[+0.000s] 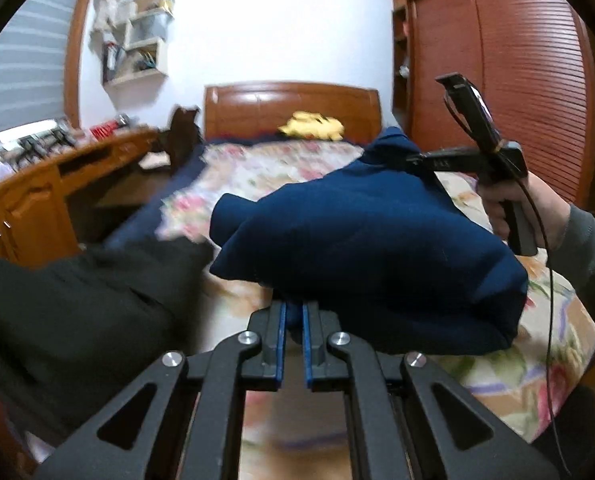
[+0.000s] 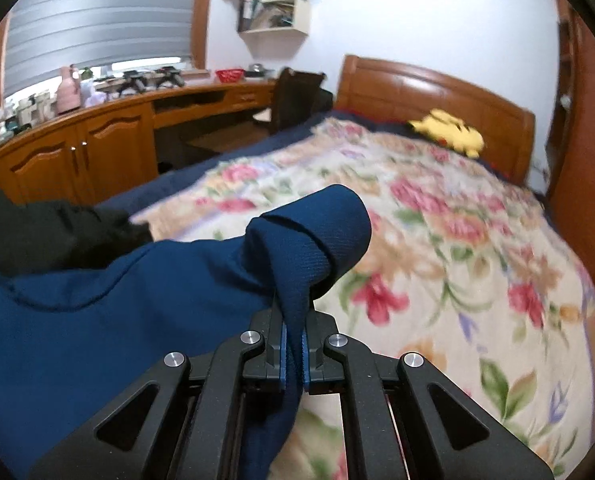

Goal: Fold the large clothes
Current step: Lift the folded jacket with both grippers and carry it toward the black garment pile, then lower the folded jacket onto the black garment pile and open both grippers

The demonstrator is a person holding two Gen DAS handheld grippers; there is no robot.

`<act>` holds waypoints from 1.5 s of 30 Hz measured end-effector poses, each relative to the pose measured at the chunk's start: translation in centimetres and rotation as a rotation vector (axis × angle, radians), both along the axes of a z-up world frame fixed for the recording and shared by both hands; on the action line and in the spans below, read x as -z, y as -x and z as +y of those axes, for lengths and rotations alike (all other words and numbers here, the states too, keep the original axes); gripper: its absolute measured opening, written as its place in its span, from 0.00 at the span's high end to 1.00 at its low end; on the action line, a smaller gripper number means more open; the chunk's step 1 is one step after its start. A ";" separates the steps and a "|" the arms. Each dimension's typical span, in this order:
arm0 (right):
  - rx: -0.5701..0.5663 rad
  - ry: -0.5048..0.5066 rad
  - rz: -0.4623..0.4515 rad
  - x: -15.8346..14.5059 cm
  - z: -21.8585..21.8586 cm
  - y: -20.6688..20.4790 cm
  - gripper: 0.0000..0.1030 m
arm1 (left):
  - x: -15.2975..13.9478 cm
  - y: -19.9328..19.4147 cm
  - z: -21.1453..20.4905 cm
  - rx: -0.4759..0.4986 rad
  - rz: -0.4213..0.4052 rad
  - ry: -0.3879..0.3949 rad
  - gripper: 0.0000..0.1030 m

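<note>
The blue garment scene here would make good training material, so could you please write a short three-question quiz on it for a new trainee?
1. True or false: the blue garment lies flat on the floral bedspread, with neither gripper touching it.
2. What lies beside it on the bed? A) black clothing B) a white towel C) a red pillow
3. Fill in: near the wooden headboard sits a ____ plush toy.

Key
1. False: the left gripper and the right gripper are each shut on the cloth.
2. A: the black clothing.
3. Yellow: the plush toy.
</note>
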State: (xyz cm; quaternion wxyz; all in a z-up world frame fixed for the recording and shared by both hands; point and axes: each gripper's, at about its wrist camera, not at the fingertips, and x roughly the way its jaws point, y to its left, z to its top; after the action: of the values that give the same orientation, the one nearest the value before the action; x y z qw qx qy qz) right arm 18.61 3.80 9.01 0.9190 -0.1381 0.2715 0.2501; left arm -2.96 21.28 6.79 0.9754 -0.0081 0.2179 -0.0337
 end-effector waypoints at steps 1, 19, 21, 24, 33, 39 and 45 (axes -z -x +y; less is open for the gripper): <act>-0.003 -0.003 -0.009 -0.6 0.8 -0.1 0.98 | -1.0 0.1 1.4 -0.020 -0.018 -0.004 0.97; -0.318 -0.069 0.011 -0.1 29.1 1.9 0.98 | -0.9 10.2 23.3 -0.501 0.012 -0.113 0.97; -0.312 -0.019 0.052 2.8 30.5 2.0 0.97 | 1.2 10.5 24.2 -0.510 0.054 -0.096 0.97; -0.284 0.048 0.072 5.4 31.0 2.3 0.95 | 2.3 11.1 23.7 -0.506 0.048 -0.052 0.94; -0.285 0.015 0.024 3.8 24.8 6.5 0.47 | 0.0 13.7 19.6 -0.480 -0.011 -0.030 0.85; -0.243 -0.021 -0.027 3.3 18.1 10.6 0.44 | -1.3 14.2 14.8 -0.408 -0.034 -0.042 0.68; -0.150 -0.067 -0.099 2.8 9.9 14.9 0.43 | -2.3 12.7 9.7 -0.319 -0.065 -0.050 0.55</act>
State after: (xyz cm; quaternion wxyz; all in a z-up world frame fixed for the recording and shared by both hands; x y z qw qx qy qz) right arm 3.67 13.71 6.18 0.9141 -0.1395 0.2063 0.3199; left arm -15.70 31.02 9.11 0.9747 -0.0171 0.1830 0.1271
